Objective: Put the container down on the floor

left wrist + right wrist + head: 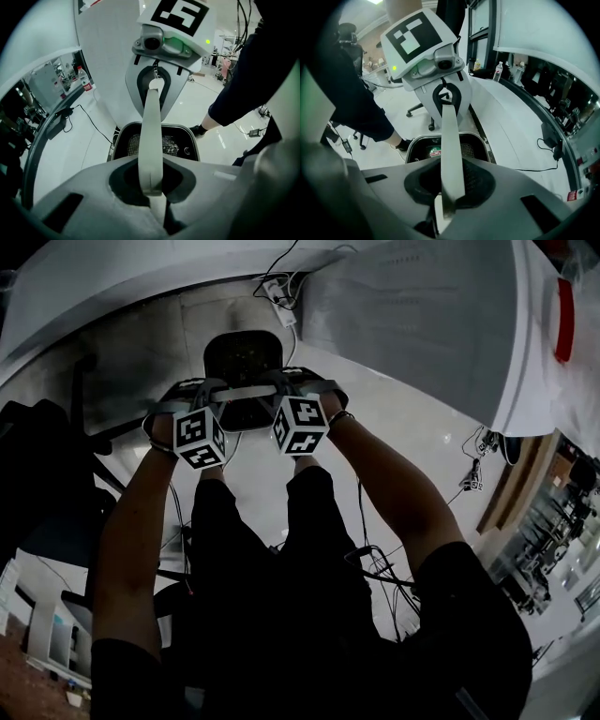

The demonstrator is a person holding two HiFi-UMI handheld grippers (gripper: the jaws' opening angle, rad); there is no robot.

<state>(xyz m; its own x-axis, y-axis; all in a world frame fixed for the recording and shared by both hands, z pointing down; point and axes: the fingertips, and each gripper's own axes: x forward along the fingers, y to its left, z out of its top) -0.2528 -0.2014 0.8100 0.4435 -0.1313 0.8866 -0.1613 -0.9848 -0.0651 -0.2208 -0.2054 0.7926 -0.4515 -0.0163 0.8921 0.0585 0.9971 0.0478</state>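
Container [242, 357] hangs over the floor [412, 427] in head view. Left gripper view: the left hand-held gripper [152, 199] clamps its pale handle [152, 131]. Right gripper view: the right hand-held gripper [449, 201] does too; uneven lowering could tip it sideways.

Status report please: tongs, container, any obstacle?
Left tongs, right tongs: both shut on handle. Container hangs over floor. Cable on floor beside it; underneath hidden.
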